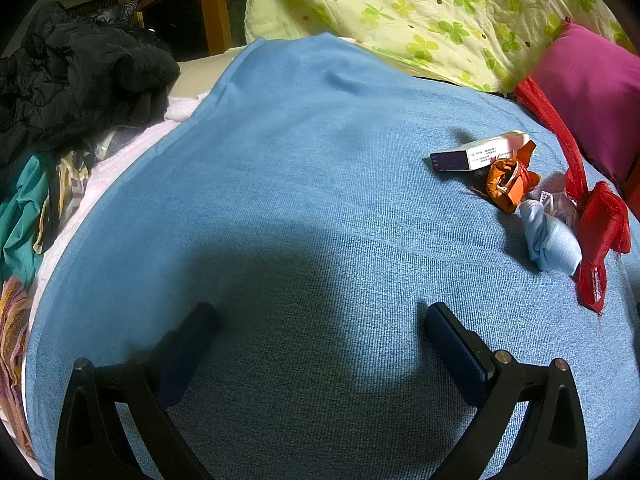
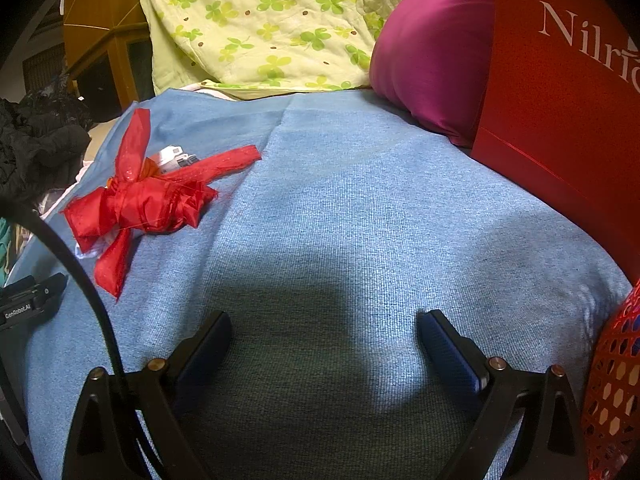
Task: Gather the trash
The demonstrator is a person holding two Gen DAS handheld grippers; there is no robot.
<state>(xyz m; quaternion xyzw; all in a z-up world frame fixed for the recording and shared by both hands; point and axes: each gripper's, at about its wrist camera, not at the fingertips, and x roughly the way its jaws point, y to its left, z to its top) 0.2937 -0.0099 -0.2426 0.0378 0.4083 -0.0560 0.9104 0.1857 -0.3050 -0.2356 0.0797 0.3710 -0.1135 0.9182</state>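
A pile of trash lies on the blue blanket [image 1: 280,184]: a white and purple carton [image 1: 476,153], a crumpled orange wrapper [image 1: 508,184], a light blue wad [image 1: 550,240] and a red ribbon bow [image 1: 600,232]. It sits far right in the left wrist view. In the right wrist view the red bow [image 2: 140,200] lies at the left with the carton [image 2: 172,158] behind it. My left gripper [image 1: 318,316] is open and empty, well short and left of the pile. My right gripper [image 2: 324,324] is open and empty over bare blanket [image 2: 360,208], right of the bow.
A red box [image 2: 560,120] with white lettering stands at the right, a red mesh basket [image 2: 612,384] below it. A magenta pillow [image 2: 432,48] and a green clover quilt [image 2: 260,20] lie behind. Black clothes [image 1: 72,80] are heaped at the left edge.
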